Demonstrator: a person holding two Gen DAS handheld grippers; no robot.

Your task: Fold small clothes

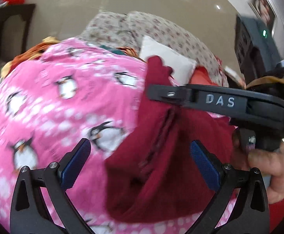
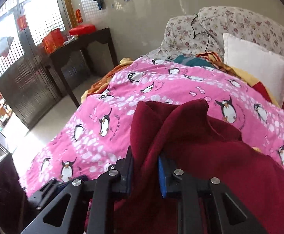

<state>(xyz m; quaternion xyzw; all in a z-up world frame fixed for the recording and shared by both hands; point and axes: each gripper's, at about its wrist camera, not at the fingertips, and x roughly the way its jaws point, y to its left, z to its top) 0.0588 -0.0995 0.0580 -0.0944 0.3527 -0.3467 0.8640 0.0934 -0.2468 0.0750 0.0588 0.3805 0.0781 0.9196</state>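
Observation:
A dark red garment [image 1: 161, 156] hangs bunched above the pink penguin blanket [image 1: 54, 101]. In the right wrist view my right gripper [image 2: 144, 167] is shut on a fold of this garment [image 2: 190, 136]; the cloth fills the narrow gap between the blue pads [image 2: 162, 177] and drapes to the right. From the left wrist view the right gripper [image 1: 153, 93] comes in from the right and pinches the garment's upper part. My left gripper [image 1: 141, 163] stands wide open below it, with the hanging cloth near its right pad [image 1: 204, 165] and nothing pressed.
A white pillow [image 2: 255, 66] and floral pillows [image 2: 239, 25] lie at the head of the bed, with teal [image 2: 190, 60] and orange cloths beside them. A dark table [image 2: 83, 42] with red boxes stands left of the bed. A hand [image 1: 268, 165] holds the right gripper's handle.

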